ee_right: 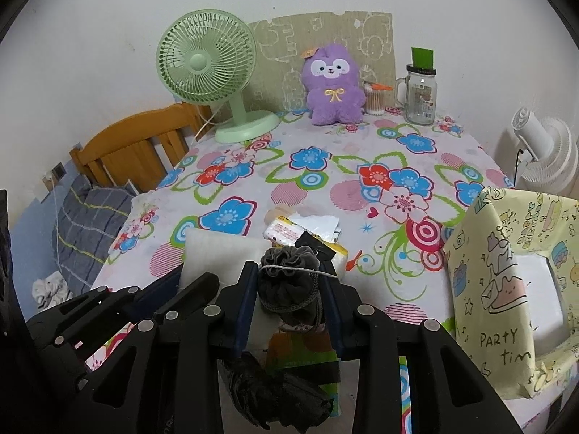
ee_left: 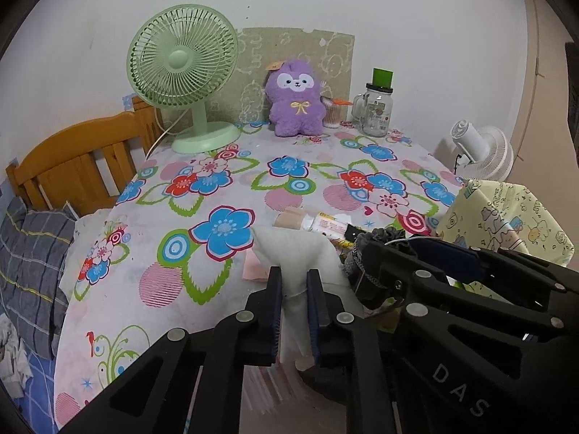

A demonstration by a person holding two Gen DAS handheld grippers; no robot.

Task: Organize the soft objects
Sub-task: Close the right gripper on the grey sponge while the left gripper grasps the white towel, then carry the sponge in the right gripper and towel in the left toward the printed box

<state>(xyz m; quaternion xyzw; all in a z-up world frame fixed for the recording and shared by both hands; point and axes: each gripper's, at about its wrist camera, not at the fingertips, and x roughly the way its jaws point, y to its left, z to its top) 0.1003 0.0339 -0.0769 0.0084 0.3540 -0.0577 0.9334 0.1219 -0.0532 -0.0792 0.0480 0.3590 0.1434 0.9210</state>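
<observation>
the tablecloth (ee_right: 325, 188) is white with blue, red and pink flowers, green leaves and pink striped circles. behind it stand a pale green fan (ee_right: 206, 63) and a purple plush toy (ee_right: 334, 86) with a yellow bow. right of the toy, a clear jar (ee_right: 420, 96) carries a green cap. at the tablecloth's right edge, a pale yellow box (ee_right: 506, 275) shows cartoon drawings.
</observation>
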